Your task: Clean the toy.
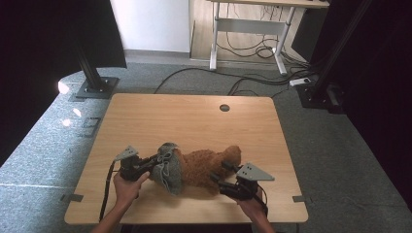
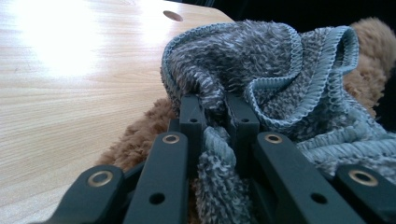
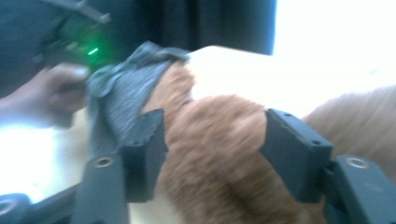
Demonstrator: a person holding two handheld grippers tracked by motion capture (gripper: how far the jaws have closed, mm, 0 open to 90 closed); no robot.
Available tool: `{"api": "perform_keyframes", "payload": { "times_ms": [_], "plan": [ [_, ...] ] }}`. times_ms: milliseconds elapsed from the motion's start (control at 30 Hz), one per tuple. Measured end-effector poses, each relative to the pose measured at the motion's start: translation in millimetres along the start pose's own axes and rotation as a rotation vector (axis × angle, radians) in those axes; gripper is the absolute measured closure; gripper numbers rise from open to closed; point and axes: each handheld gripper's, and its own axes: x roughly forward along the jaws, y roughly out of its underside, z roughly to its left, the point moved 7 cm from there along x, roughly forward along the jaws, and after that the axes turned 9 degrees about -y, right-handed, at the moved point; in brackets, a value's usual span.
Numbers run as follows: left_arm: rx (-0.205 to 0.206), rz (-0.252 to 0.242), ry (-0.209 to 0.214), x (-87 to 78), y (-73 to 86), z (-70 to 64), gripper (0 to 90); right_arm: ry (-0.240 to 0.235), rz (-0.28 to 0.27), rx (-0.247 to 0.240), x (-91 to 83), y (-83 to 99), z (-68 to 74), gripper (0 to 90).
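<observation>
- Left gripper [image 2: 215, 122] clamps grey cloth [image 2: 261, 70] at teddy's [image 1: 206, 167] left end.
- Right gripper [image 3: 210, 149] open, jaws straddling teddy's right end; teddy lies left-right.

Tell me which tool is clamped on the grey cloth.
The left tool: its jaws pinch a fold of the grey cloth. The right tool stands open around the brown plush toy.

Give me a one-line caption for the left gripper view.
Left gripper pinches a fold of grey cloth draped over a brown plush toy on the wooden table.
</observation>
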Motion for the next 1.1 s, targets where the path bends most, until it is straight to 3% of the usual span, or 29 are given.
{"api": "perform_keyframes", "payload": {
  "times_ms": [33,100,233,333,467,567,667,767,967,1100],
  "plan": [
    [0.004,0.0,0.0,-0.5,0.5,-0.2,79.4,0.038,0.005,0.008,-1.3,-4.8,-8.3,33.1],
    [0.007,0.002,0.004,-2.3,2.3,-1.1,79.3,0.066,0.001,0.029,-2.3,-10.1,-19.8,30.6],
    [0.013,0.003,0.01,-5.5,5.2,-3.3,79.3,0.039,0.083,0.08,9.7,-8.0,-36.7,24.9],
    [0.005,0.003,0.023,-8.5,8.2,-3.4,79.3,-0.005,0.216,0.096,26.3,14.8,-34.8,22.5],
    [-0.004,0.013,0.052,-11.8,12.9,-5.2,79.3,-0.041,0.309,0.113,34.3,49.8,-22.6,23.3],
    [0.009,0.02,0.057,-13.1,15.6,-8.6,79.3,-0.054,0.309,0.114,33.9,65.4,-17.3,35.0],
    [0.007,0.015,0.057,-13.7,18.0,-9.5,79.3,-0.05,0.301,0.077,33.1,70.4,-14.4,46.0],
    [-0.002,0.004,0.052,-10.7,18.2,-9.0,79.3,-0.008,0.297,0.034,36.0,72.3,-12.6,51.4],
    [0.0,-0.01,0.016,7.4,3.1,-1.7,79.3,0.112,0.252,0.019,50.5,68.1,-31.2,55.8],
    [-0.007,-0.015,-0.012,22.7,-10.7,7.8,79.3,0.159,0.229,0.011,63.8,61.6,-49.4,58.5]
  ]
}}
